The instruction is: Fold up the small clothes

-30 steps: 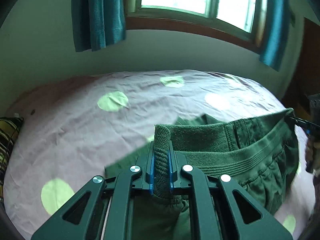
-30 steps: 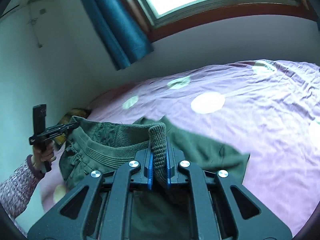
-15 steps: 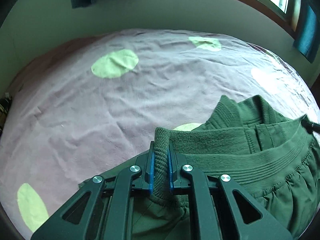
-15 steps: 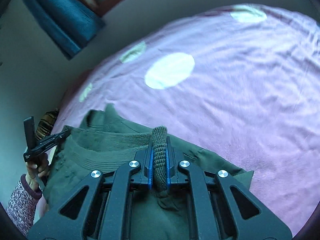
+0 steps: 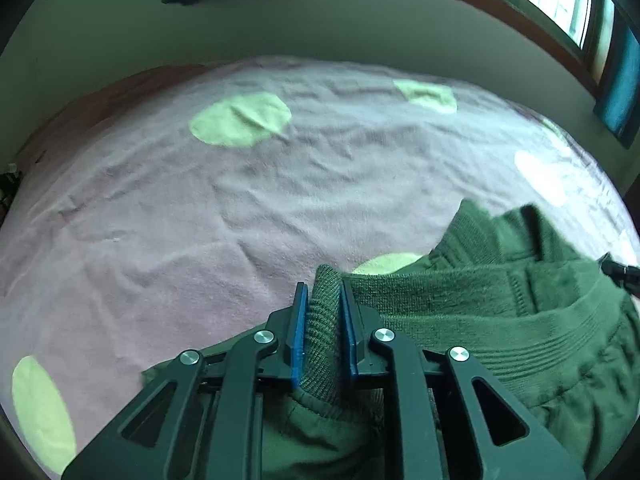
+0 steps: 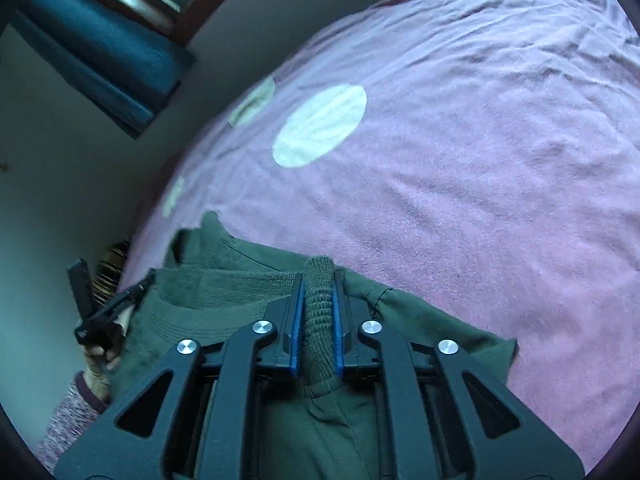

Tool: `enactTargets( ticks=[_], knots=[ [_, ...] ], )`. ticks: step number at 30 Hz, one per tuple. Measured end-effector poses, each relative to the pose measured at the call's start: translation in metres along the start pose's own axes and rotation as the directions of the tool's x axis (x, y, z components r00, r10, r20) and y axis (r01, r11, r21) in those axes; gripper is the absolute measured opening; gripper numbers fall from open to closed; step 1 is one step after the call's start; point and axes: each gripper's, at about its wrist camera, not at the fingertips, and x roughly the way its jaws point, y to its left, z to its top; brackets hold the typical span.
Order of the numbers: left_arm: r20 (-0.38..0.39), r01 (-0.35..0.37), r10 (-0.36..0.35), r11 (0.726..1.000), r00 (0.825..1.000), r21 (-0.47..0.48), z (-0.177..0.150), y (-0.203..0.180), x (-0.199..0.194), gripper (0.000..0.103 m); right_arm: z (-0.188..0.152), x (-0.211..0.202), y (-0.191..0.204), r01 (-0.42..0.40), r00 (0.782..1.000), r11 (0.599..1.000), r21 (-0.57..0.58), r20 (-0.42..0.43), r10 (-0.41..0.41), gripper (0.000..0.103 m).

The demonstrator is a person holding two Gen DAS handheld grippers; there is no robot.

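Observation:
A small pair of dark green pants (image 5: 500, 320) hangs between my two grippers just above the bed. My left gripper (image 5: 323, 292) is shut on the ribbed waistband at one end. My right gripper (image 6: 318, 280) is shut on the waistband (image 6: 224, 292) at the other end. The waistband stretches between them and the rest of the cloth drapes below, partly lying on the sheet. In the right wrist view the left gripper (image 6: 116, 300) and the hand holding it show at the far left. The right gripper's tip (image 5: 618, 270) shows at the right edge of the left wrist view.
The bed has a wrinkled pink sheet (image 5: 240, 216) with pale green dots (image 5: 240, 120), also in the right wrist view (image 6: 480, 160). A grey wall (image 5: 320, 20), a window and teal curtains (image 6: 100, 52) lie beyond. A striped pillow (image 6: 108, 268) sits at the bed's left side.
Both grippers have tilted down and lowered toward the bed with the pants still held. The window has left most of both views and the sheet now fills them.

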Motion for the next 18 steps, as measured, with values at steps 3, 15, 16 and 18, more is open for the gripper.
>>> enactTargets(
  ticks=[3, 15, 16, 18],
  knots=[
    [0.054, 0.001, 0.001, 0.999, 0.999, -0.037, -0.001, 0.006, -0.038, 0.023, -0.008, -0.032, 0.009, -0.016, 0.999, 1.000, -0.008, 0.041, 0.017, 0.032],
    [0.080, 0.166, -0.159, 0.982, 0.984, -0.094, -0.103, -0.011, -0.148, 0.029, -0.131, -0.118, 0.043, -0.213, 0.976, 0.977, -0.001, 0.056, 0.213, 0.042],
    [0.067, 0.159, -0.154, 0.983, 0.986, -0.089, -0.114, -0.013, -0.146, 0.029, -0.142, -0.117, 0.040, -0.224, 0.974, 0.974, 0.027, 0.042, 0.223, 0.044],
    [0.023, 0.139, -0.138, 0.985, 0.990, -0.101, -0.129, -0.011, -0.134, 0.029, -0.155, -0.113, 0.031, -0.193, 0.981, 0.980, 0.054, 0.025, 0.192, 0.046]
  ],
)
